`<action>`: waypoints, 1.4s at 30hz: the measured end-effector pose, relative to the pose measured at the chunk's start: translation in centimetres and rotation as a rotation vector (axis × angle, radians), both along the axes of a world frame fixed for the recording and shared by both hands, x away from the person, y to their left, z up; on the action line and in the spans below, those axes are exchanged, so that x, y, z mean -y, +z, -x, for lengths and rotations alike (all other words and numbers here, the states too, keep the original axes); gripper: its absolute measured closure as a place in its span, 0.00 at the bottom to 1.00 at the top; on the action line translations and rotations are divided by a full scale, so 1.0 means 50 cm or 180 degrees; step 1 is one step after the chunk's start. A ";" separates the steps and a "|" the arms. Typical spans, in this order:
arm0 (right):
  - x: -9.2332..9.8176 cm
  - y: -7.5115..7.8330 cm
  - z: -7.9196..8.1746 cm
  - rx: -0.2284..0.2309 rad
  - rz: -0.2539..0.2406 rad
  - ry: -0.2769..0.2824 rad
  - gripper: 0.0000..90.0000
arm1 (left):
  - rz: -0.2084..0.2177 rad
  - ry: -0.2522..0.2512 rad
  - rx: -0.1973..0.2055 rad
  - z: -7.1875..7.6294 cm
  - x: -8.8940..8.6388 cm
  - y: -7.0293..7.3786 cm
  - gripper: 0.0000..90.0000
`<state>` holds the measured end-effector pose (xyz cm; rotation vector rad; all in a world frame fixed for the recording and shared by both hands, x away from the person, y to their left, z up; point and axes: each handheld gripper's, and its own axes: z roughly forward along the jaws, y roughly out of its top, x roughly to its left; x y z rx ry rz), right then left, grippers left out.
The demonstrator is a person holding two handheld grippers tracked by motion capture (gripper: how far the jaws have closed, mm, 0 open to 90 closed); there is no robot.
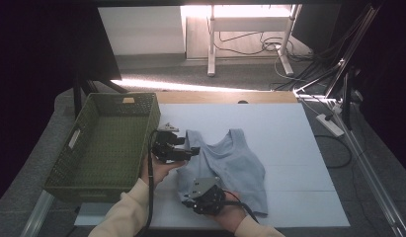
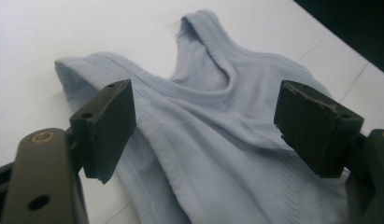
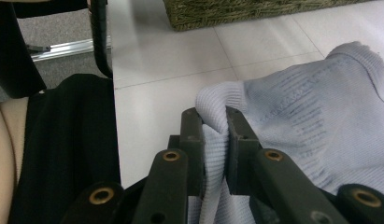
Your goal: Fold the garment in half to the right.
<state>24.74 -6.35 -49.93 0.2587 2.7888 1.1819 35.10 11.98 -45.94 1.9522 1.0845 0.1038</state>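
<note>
We see a pale blue knitted tank top lying on a white table surface, its straps pointing away from the person and its hem toward them.

Left gripper: held in the person's left hand at the garment's left edge, near one strap. In the left gripper view its two black jaws stand wide apart, and the tank top lies beyond and between them, neckline and straps farther off. We cannot tell from that view whether either jaw touches the cloth; nothing is held between them.

Right gripper: held in the person's right hand at the near left corner of the garment, with the grey three-cornered plate on top. In the right gripper view the two jaws are closed on a fold of the ribbed hem, which rises in a small hump above the jaw tips; the rest of the cloth spreads to the right of the jaws.

A green woven basket stands on the table to the left of the left gripper, just beside it; its edge shows far ahead of the right jaws. A pale tag sits on the basket's far rim, but we cannot read any writing on it. No brand or lettering is legible on the garment or on either gripper.

A cable trails from the left gripper along the person's cream sleeve.
</note>
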 end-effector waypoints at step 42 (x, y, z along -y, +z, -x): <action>-0.004 -0.008 0.002 -0.0047 0.0061 0.0042 0.88 | -0.0378 0.0249 -0.0350 -0.055 0.006 -0.124 0.23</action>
